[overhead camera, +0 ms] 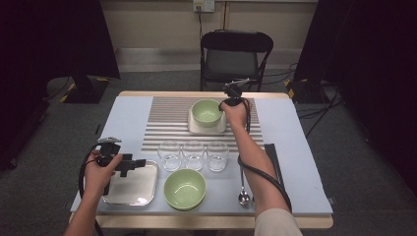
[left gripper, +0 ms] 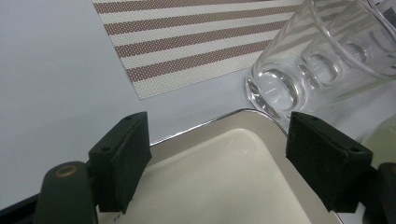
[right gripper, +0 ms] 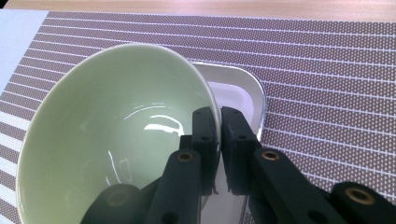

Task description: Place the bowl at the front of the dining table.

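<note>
Near the tabletop's far edge, the rim of a green bowl (right gripper: 107,135) is clamped between the jaws of the right gripper (right gripper: 218,140), over a small tray (right gripper: 243,93) on the striped mat (right gripper: 327,70). The left gripper (left gripper: 215,154) is held with jaws spread wide over a steel tray (left gripper: 243,186) near the front left corner.

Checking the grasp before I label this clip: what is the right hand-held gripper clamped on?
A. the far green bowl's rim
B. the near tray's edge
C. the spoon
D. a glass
A: the right hand-held gripper has its jaws pinching the far green bowl at the rim.
</note>
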{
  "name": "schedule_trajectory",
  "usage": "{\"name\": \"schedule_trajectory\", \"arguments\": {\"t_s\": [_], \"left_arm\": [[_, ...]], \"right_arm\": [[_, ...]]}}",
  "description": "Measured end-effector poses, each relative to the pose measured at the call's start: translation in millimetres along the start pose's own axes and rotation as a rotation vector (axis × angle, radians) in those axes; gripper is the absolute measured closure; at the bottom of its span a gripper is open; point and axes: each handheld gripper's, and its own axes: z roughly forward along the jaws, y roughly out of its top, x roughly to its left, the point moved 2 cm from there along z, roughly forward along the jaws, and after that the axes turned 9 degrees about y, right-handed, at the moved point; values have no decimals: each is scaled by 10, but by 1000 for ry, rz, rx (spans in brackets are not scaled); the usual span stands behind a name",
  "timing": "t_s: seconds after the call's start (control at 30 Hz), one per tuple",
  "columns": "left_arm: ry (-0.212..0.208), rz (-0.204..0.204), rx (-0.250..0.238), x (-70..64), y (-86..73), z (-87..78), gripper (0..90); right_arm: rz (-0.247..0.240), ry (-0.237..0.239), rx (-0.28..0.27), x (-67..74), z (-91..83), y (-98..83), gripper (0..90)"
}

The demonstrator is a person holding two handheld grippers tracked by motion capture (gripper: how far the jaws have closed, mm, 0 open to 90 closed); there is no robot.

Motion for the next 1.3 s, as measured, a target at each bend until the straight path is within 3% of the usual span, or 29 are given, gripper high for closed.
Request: {"name": "schedule_trajectory", "arguments": {"t_s": [0.5, 1.0, 1.3], "left_arm": [[1, 8, 0, 7, -2, -10, 218], [2, 12, 7, -34, -2, 7, 218], [5, 19, 7, -37, -2, 4, 217]], "right_arm": [[-1, -3, -3, 11, -30, 14, 844], [-65, -16, -17, -33, -131, -14, 671], [-90, -2, -55, -73, -202, -37, 541]]}}
